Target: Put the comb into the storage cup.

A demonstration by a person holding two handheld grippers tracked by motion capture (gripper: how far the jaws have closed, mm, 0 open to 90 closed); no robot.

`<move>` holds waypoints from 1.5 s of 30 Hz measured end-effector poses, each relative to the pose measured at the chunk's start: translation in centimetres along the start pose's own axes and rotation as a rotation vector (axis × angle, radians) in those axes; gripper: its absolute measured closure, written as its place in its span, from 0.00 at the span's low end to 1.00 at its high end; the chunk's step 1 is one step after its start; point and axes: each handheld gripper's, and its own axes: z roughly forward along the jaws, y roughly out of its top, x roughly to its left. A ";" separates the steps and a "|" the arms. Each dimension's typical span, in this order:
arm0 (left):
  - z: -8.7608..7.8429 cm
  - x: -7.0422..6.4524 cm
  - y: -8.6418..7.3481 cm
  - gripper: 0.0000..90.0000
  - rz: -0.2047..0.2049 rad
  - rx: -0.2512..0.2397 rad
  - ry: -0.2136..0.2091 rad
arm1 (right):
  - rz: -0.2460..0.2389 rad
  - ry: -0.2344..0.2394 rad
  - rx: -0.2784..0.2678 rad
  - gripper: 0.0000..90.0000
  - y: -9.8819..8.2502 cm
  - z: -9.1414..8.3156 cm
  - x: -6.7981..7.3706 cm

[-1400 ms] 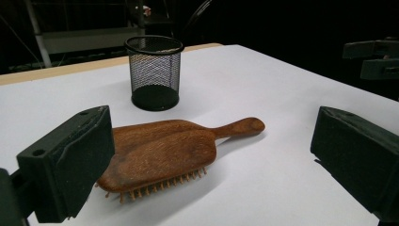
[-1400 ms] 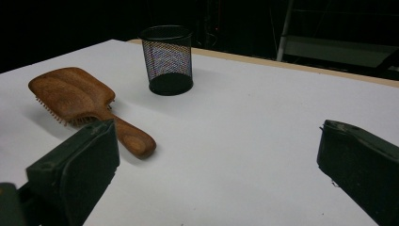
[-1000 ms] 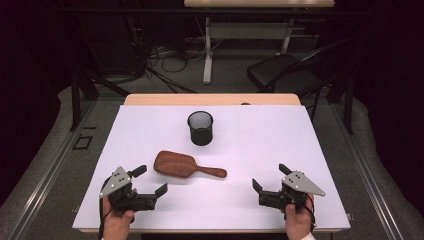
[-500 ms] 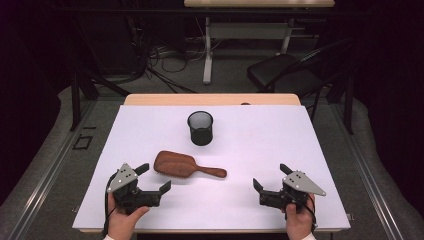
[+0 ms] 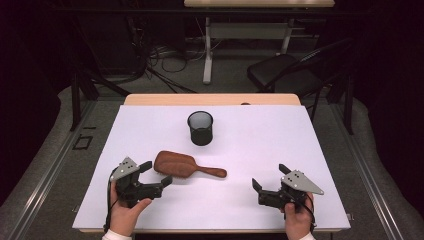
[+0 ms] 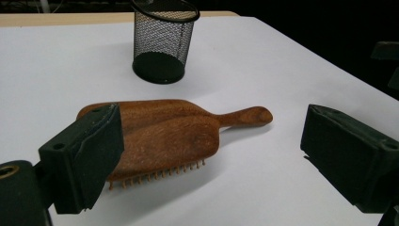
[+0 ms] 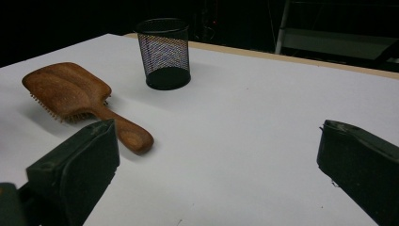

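High view: the wooden hairbrush (image 5: pixel 182 165) lies bristles-down on the white tabletop (image 5: pixel 300 145), handle pointing right, in front of the black mesh cup (image 5: pixel 200 128). The left tongs (image 5: pixel 154 173) have just been closing slightly, still open, straddling the brush head's near end without pressing it. The right tongs (image 5: pixel 270 181) rest open, well apart from the brush

light: bright on tabletop (image 5: pixel 260 145), surroundings dark — shadows: soft, short | near jaws blurred

A white-topped table (image 5: pixel 260 150) bears a wooden hairbrush (image 5: pixel 186 165), bristles down, and an upright black mesh cup (image 5: pixel 200 128).
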 end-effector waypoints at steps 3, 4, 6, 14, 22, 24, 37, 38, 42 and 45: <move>0.1 0.0 0.7 0.08 -0.002 0.001 -0.005 | -0.007 0.003 0.001 0.00 0.0 0.1 0.0; 0.2 0.0 0.9 0.08 0.002 0.002 -0.008 | -0.008 0.002 0.004 0.00 0.0 0.1 0.0; 0.3 0.0 1.3 0.09 0.015 0.003 0.003 | -0.003 0.005 0.003 0.00 0.0 0.2 0.0; 1.5 -0.1 2.9 0.05 0.057 0.030 0.035 | -0.005 0.010 0.006 0.00 0.0 0.2 0.0; 3.3 -0.4 4.0 0.01 0.062 0.102 0.045 | -0.008 0.014 0.013 0.00 -0.1 0.3 0.1; 3.7 -0.5 4.3 0.00 0.054 0.114 0.048 | -0.007 0.017 0.015 0.00 -0.1 0.3 0.1; 5.3 -0.5 5.6 0.00 0.024 0.109 0.064 | -0.009 0.026 0.020 0.00 -0.1 0.3 0.1; 5.4 -0.4 5.6 0.00 0.025 0.111 0.066 | -0.009 0.026 0.020 0.00 -0.1 0.3 0.1; 5.6 0.1 5.7 0.00 0.002 0.118 0.076 | -0.012 0.031 0.022 0.00 -0.2 0.4 0.1; 5.8 0.4 5.9 0.00 -0.009 0.129 0.093 | -0.011 0.032 0.024 0.01 -0.2 0.5 0.1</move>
